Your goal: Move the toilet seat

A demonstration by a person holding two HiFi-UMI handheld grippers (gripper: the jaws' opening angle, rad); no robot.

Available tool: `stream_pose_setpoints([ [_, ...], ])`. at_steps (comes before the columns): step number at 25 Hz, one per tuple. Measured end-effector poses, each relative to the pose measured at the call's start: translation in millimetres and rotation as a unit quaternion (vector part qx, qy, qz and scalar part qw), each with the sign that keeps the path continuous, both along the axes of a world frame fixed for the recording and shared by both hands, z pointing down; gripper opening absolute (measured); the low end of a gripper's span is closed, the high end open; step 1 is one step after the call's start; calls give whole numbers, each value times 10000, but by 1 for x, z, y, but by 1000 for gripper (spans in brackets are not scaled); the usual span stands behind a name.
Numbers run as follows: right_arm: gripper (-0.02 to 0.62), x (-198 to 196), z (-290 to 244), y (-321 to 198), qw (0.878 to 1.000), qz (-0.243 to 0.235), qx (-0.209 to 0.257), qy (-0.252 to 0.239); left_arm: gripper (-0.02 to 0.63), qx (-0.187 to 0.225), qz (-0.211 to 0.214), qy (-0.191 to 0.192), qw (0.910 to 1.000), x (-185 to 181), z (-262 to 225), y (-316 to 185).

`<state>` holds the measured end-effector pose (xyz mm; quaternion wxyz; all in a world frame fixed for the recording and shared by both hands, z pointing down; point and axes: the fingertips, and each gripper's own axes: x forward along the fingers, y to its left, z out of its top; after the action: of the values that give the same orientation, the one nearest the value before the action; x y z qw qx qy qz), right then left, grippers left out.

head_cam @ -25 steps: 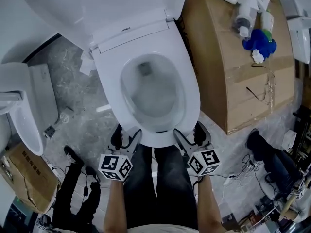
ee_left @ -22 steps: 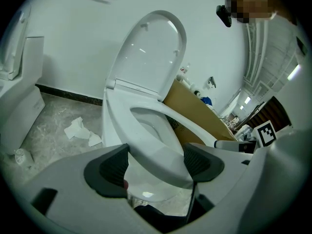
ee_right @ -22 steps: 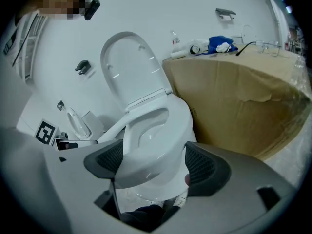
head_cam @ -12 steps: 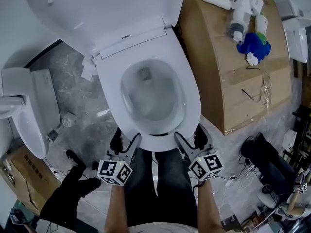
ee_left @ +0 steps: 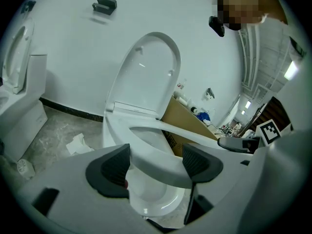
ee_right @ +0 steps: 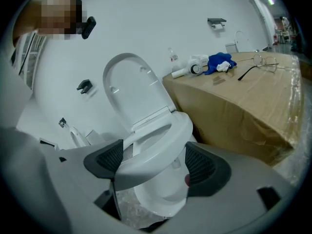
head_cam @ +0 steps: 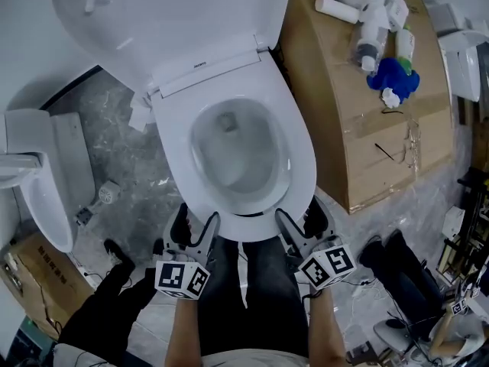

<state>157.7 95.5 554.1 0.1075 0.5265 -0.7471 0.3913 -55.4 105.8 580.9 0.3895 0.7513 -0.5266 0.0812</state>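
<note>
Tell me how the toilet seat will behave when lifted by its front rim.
The toilet seat looks like rigid moulded plastic, so it probably won't flex. It appears hinged at the back below the raised lid, so it should swing up, not come free. Its glossy surface may slip.

Toilet (head_cam: 302, 197) as reference. Lid (head_cam: 168, 14) stood raised behind it, toilet seat (head_cam: 306, 151) over its bowl. At its front rim: left gripper (head_cam: 197, 228) and right gripper (head_cam: 294, 226), seat edge between each one's spread jaws. Cardboard box (head_cam: 359, 128) just right, carrying bottles (head_cam: 374, 21) and cloth (head_cam: 391, 76). Second toilet (head_cam: 38, 189) left, apart.
</note>
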Motion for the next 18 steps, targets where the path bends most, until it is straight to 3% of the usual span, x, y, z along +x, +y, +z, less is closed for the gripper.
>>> stream_pose_setpoints([
  [4,397,-2,-11,-7,9999,94,63,-87,304,190,-55,-202,9996,-6,-15,-3],
  [6,397,-2,-14,-9,9999,100,39,-84,185,363,-19,-434,9984,-8,-24,-4],
  [10,397,-3,-20,-12,9999,117,0,-108,132,677,194,-769,9945,3,-43,-8],
  [18,397,-6,-36,-22,9994,232,58,-244,29,1022,225,-966,9898,14,-66,-17],
])
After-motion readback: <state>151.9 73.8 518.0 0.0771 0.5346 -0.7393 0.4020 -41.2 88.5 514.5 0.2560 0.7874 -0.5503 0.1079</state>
